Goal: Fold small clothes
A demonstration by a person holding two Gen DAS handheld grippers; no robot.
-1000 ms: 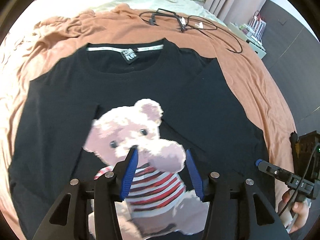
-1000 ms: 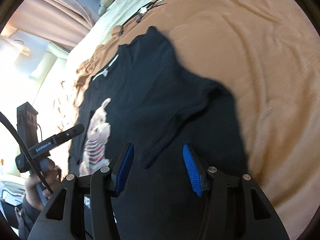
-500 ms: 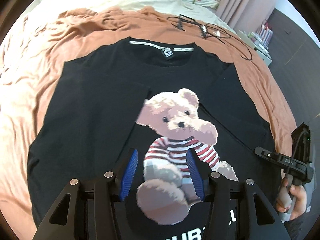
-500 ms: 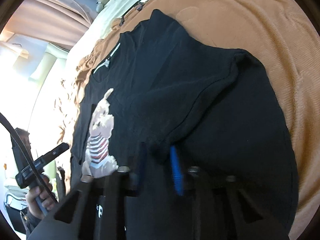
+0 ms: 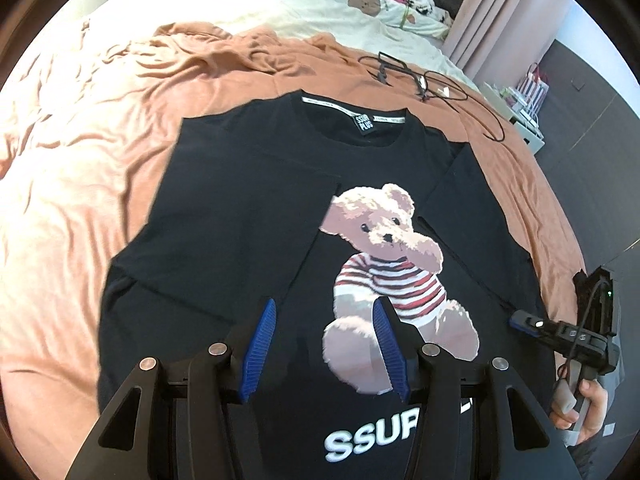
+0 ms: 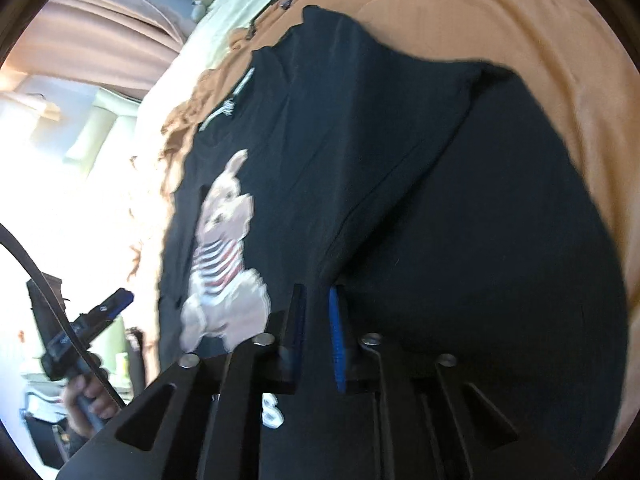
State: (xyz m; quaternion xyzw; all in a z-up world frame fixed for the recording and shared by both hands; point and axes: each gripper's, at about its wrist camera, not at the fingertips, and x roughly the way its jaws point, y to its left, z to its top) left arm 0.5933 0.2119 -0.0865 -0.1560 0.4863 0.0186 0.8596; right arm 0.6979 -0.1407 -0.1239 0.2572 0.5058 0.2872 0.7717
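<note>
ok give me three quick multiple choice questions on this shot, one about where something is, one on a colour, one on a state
1. Where do the black cables lie?
A. on the orange blanket beyond the t-shirt's collar
B. on the bear print
C. between the left gripper's jaws

2. What colour are the stripes on the printed bear's top?
A. green and yellow
B. red and white
C. plain blue

3. How do the right gripper's jaws stand?
A. wide open, clear of the cloth
B. nearly closed on a fold of the black t-shirt
C. shut on a cable

Answers:
1 A, the cables sit on the blanket past the neckline.
2 B, red and white bands cross the bear's body.
3 B, the right wrist view shows the jaws close together with dark cloth between them, while the left gripper stands open.
</note>
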